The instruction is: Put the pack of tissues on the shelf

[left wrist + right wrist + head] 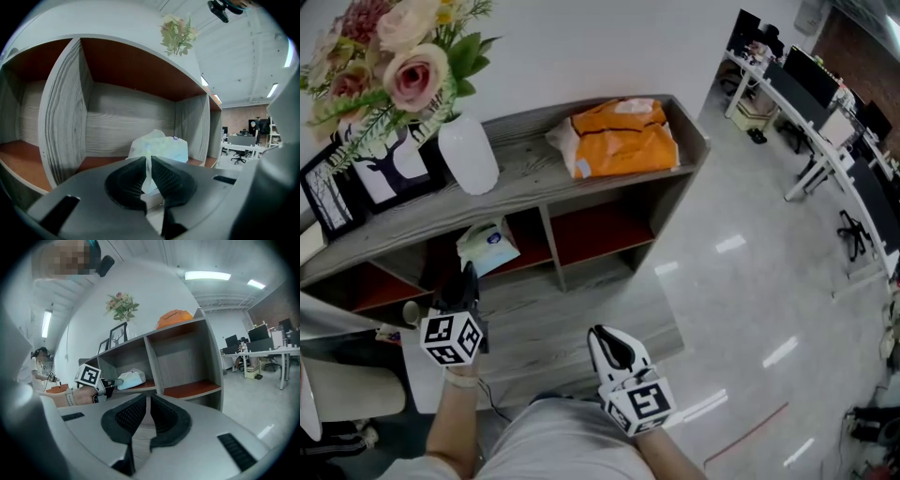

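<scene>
The pack of tissues (487,246), white with a pale blue print, lies on the red-brown board of the shelf's (581,274) middle compartment. My left gripper (469,277) reaches into that compartment. In the left gripper view its jaws (147,160) are pinched on a thin white flap of the pack (159,146). The right gripper view shows the left gripper (115,381) touching the pack (130,379) from the side. My right gripper (602,335) hangs low in front of the shelf. Its jaws (147,401) stand together with nothing between them.
On the shelf top stand a white vase (469,155) with flowers, picture frames (389,173) and an orange bag (623,139). The compartment to the right (600,232) holds nothing. Desks with monitors (825,103) line the far right. A white chair (347,389) is at the lower left.
</scene>
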`<state>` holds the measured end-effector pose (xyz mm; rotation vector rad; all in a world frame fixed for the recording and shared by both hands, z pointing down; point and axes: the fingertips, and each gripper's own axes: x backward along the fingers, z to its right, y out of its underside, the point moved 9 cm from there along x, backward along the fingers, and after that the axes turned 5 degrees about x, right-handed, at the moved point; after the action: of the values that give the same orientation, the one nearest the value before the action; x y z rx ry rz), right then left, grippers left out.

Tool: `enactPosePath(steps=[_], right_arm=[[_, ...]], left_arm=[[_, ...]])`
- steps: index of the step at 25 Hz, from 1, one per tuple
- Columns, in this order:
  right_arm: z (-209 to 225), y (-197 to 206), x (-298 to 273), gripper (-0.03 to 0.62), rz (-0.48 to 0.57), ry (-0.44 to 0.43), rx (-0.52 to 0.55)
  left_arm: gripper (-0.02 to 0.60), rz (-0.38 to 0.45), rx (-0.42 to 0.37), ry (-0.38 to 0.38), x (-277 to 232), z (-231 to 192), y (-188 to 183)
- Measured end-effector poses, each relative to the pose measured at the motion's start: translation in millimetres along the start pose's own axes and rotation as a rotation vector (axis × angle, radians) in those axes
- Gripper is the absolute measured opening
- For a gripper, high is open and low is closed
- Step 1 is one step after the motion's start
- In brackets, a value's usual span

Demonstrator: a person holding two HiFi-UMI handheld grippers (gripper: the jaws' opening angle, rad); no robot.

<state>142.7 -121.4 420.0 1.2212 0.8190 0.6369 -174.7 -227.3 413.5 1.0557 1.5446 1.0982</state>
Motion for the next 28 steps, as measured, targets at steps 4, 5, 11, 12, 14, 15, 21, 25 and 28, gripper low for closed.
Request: enactPosePath(steps=[4,5,11,12,14,15,21,25,28], right_arm=[[2.8,2.4,1.4,0.040,-0.004,0.016,-0.002],[3.5,2.3,1.6,0.040,-0.002,0.019,-0.003],[7.3,1.5,3.9,0.040,0.003,0.036,-0.007],[7.7,1.6,4.0,0.040,0.004,0.037,-0.009],[8.4,1.4,3.0,0.040,0.009,0.037,-0.007],[8.5,1.1,2.4,0.040,0.012,0.035,-0.005],[7.9,1.5,-0.3,0.040,0.006,0.015,-0.009],[8.9,1.1,-3.3,0.040,0.010,-0.004,-0.012],[5.5,-0.2,-9.8,0.040,0.018,-0.043,-0.002]], left_arm=[[0.025,0.006,-0.003,-0.001,-2.6,-0.5,0.5],[0.026,0.007,-0.003,0.001,-3.0,-0.4,1.1],[0.072,0.009,0.007,-0.004,-4.5,-1.8,3.6],[0.080,0.009,0.009,-0.004,-4.6,-1.9,3.7],[0.094,0.008,0.014,-0.003,-4.3,-1.9,3.7],[0.101,0.007,0.016,-0.002,-4.0,-1.9,4.0],[0.127,-0.001,0.026,-0.003,0.5,-0.5,6.0],[0.129,0.009,0.029,-0.007,8.4,1.3,3.7],[0.129,0.015,0.027,-0.008,18.5,2.2,1.4]])
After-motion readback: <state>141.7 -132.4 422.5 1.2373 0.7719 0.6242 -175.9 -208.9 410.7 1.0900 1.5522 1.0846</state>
